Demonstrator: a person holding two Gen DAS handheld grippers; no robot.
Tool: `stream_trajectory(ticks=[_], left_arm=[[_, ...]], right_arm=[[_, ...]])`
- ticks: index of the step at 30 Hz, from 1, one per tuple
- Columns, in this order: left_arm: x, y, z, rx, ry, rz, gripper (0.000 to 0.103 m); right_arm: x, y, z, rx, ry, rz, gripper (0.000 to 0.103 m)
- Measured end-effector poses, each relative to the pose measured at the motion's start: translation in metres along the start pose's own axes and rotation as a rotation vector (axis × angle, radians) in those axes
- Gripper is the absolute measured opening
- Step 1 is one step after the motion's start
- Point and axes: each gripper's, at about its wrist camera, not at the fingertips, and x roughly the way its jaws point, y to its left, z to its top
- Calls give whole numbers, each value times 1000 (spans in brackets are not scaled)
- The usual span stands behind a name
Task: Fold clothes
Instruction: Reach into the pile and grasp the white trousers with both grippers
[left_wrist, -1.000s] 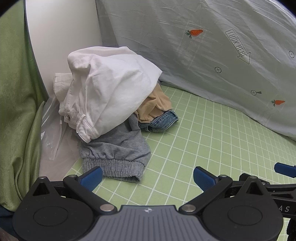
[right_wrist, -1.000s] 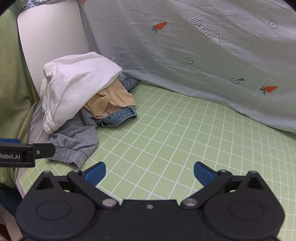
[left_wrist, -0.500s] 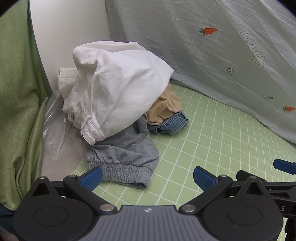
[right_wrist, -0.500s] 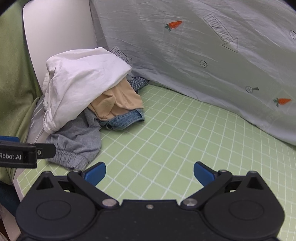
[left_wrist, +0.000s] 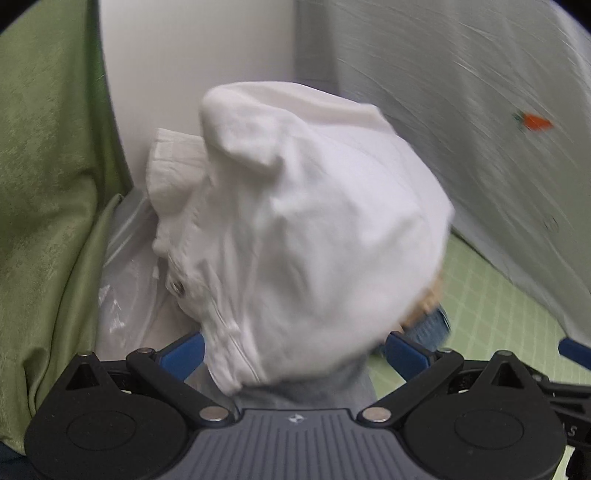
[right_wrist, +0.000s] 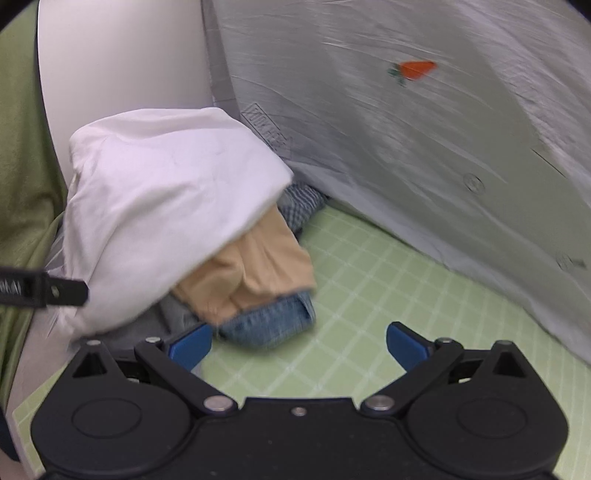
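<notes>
Left gripper (left_wrist: 293, 354), jaws spread wide, sits against the white garment (left_wrist: 306, 229) that fills the frame centre; its lower edge lies between the blue fingertips (left_wrist: 183, 352). Right gripper (right_wrist: 297, 345), likewise spread and empty, faces the clothes pile at left of frame: white garment over tan garment (right_wrist: 255, 269), denim (right_wrist: 273, 321) and grey sweatpants (right_wrist: 177, 317) on the green grid mat (right_wrist: 388, 280).

Both grippers were held level, side by side: left gripper (left_wrist: 293, 352) and right gripper (right_wrist: 299, 341), jaws spread wide.
</notes>
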Motion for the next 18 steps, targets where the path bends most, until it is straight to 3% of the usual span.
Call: stream_trajectory(ticks=[2, 8, 10, 12, 14, 15, 16, 17, 18], left_arm=[[15, 10, 18, -42, 0, 3, 97], [49, 20, 46, -91, 17, -98, 80], [55, 17, 48, -84, 21, -115, 78], [57, 14, 49, -66, 15, -121, 75], [58, 13, 48, -61, 10, -120, 74], [58, 12, 48, -62, 9, -119, 74], [58, 12, 48, -63, 8, -118, 74], [58, 12, 48, -64, 7, -117, 74], [57, 11, 47, -66, 5, -116, 73]], right_arm=[[20, 1, 18, -2, 1, 16, 102], [82, -3, 69, 52, 14, 85, 95], [105, -6, 84, 71, 31, 88, 88], [124, -12, 96, 123, 46, 121, 74], [138, -21, 103, 207, 60, 193, 68], [144, -24, 105, 247, 65, 234, 59], [148, -27, 105, 287, 68, 285, 43], [150, -29, 104, 316, 66, 327, 37], [149, -31, 102, 326, 56, 342, 22]])
